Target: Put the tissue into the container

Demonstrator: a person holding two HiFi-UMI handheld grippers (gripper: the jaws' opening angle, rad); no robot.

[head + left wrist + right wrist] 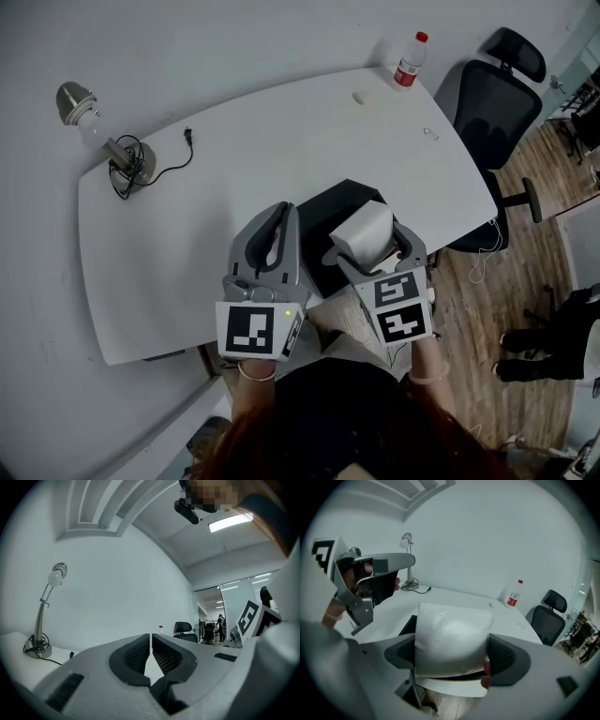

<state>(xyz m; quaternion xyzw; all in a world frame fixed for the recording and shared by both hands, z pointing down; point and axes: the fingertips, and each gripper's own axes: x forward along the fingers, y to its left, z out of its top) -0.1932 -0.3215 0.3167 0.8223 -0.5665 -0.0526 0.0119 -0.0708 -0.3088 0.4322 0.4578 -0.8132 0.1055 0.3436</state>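
White tissue (361,225) sits clamped in the right tongs (369,242) above the container (322,217).

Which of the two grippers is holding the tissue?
The right gripper, jaws clamped on the white tissue; the left gripper is shut and empty.

Left tongs (281,214) flank the container (323,211); table (281,141) beyond lies open.

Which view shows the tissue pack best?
Right gripper view: the tissue pack fills the centre, clamped between the right tool's jaws. Head view shows it smaller, from above, against the black container. Left gripper view doesn't clearly show it.
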